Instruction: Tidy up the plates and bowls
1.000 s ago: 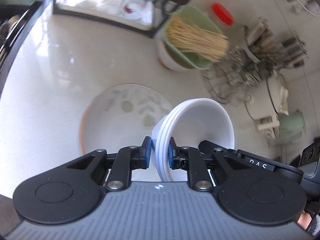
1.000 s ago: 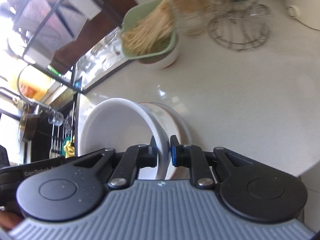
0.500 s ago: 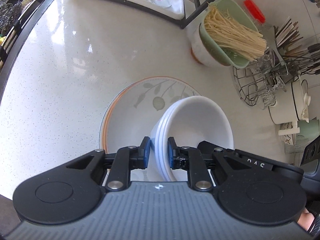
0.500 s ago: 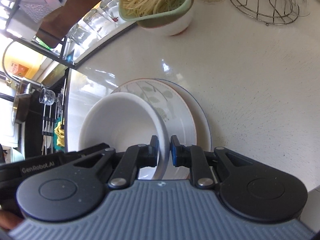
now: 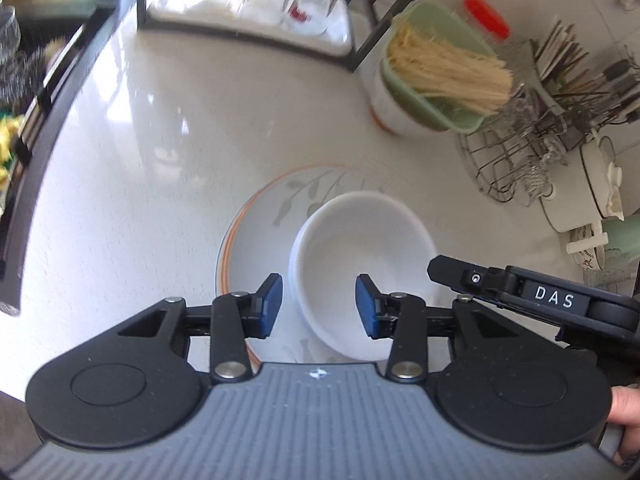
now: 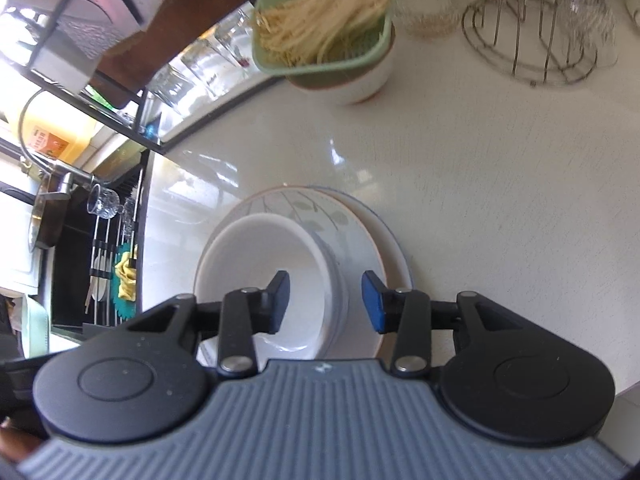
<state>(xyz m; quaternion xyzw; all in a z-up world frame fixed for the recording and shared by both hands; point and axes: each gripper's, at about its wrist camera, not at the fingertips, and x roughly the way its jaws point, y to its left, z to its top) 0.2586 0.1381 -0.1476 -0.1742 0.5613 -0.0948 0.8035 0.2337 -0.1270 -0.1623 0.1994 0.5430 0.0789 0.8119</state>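
Two fisheye wrist cameras look steeply down, from close above, at a pale countertop [image 5: 140, 168]. The left view faces the white bowls [image 5: 360, 256] from one side, the right from the opposite. Both share the bowls [image 6: 272, 272], leaf-patterned plate [image 6: 320, 208] and green noodle basket [image 5: 436, 76].

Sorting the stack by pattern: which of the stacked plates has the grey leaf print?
The upper plate, orange-rimmed, directly under the white bowls, carries the leaf print. The plate beneath it shows only a plain edge with a blue line.

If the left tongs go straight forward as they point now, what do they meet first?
Most likely the white bowls, whose near rim sits between the open left tongs. Depth is unclear.
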